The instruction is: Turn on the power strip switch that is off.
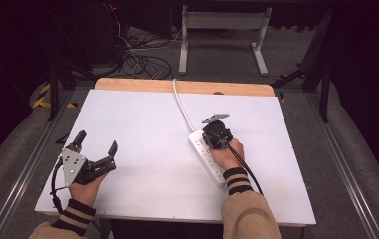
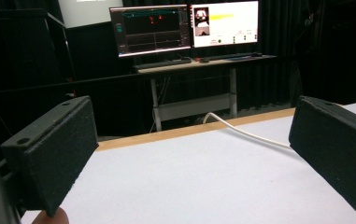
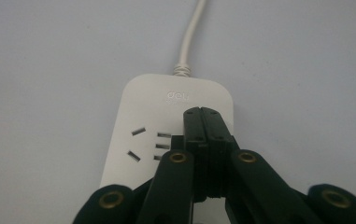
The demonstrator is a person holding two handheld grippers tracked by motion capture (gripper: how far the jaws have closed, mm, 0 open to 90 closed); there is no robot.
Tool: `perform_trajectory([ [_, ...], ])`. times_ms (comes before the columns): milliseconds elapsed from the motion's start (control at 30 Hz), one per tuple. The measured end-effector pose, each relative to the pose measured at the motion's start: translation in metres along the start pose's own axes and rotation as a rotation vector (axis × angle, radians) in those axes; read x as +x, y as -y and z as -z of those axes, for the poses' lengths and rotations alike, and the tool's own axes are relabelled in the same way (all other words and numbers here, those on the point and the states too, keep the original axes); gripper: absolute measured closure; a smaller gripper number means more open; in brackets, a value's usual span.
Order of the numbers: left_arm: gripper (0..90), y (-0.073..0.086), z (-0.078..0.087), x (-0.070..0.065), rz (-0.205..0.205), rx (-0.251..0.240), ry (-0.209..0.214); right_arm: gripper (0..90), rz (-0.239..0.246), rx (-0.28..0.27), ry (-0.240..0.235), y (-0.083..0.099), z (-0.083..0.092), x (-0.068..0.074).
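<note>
A white power strip (image 1: 206, 154) lies on the white table (image 1: 142, 149), right of centre, and its white cable (image 1: 182, 107) runs off toward the far edge. My right gripper (image 1: 216, 135) hovers over the strip's far end with its jaws pressed together and nothing between them. In the right gripper view the shut tips (image 3: 207, 115) sit just above the power strip (image 3: 143, 116), next to its sockets and logo. My left gripper (image 1: 96, 144) rests at the table's near left, jaws spread wide and empty. The left gripper view looks between its two black pads (image 2: 49, 149) across bare table to the cable (image 2: 245, 131).
A wooden strip (image 1: 184, 86) borders the table's far edge. Beyond it stand a desk frame (image 1: 224, 35) and tangled floor cables (image 1: 137, 59). Monitors (image 2: 185, 25) on a desk show in the left gripper view. Dark stands flank the table.
</note>
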State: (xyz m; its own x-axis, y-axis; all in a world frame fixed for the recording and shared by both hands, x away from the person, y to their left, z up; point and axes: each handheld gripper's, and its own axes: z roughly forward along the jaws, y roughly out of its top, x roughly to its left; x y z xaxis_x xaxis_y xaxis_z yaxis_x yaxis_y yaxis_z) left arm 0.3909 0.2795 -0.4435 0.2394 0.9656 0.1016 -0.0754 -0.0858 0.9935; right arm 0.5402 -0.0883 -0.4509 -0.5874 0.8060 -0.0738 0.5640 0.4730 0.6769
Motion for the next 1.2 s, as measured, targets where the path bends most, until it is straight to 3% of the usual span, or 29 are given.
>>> perform_trajectory([
  [167, 1.7, 0.0, 0.001, 0.001, 0.0, -0.003, -0.003, 90.0, -0.019, -0.003, -0.009, 0.002, 0.001, -0.002],
  [267, 1.7, -0.001, 0.002, 0.001, -0.004, -0.004, -0.005, 90.0, -0.022, -0.003, 0.009, 0.004, 0.002, -0.003],
  [300, 1.7, -0.001, 0.002, 0.001, -0.003, -0.004, -0.005, 90.0, -0.014, -0.002, 0.041, 0.005, 0.003, -0.004],
  [433, 1.7, 0.0, 0.0, 0.0, -0.001, -0.003, -0.003, 90.0, -0.043, -0.027, -0.008, 0.011, 0.005, -0.011],
  [600, 1.8, 0.0, -0.001, -0.001, -0.003, -0.001, -0.001, 90.0, -0.009, -0.022, 0.025, 0.01, 0.005, -0.007],
  [833, 1.9, 0.001, -0.003, -0.002, -0.001, 0.004, 0.007, 90.0, 0.009, -0.035, 0.034, 0.012, 0.005, -0.006],
  [1033, 1.9, 0.001, -0.003, -0.002, -0.002, 0.002, 0.009, 90.0, -0.012, -0.095, 0.046, 0.017, 0.003, -0.007],
  [1200, 2.0, 0.002, -0.004, -0.001, -0.001, 0.006, 0.007, 90.0, -0.01, -0.144, -0.004, 0.016, 0.005, -0.005],
])
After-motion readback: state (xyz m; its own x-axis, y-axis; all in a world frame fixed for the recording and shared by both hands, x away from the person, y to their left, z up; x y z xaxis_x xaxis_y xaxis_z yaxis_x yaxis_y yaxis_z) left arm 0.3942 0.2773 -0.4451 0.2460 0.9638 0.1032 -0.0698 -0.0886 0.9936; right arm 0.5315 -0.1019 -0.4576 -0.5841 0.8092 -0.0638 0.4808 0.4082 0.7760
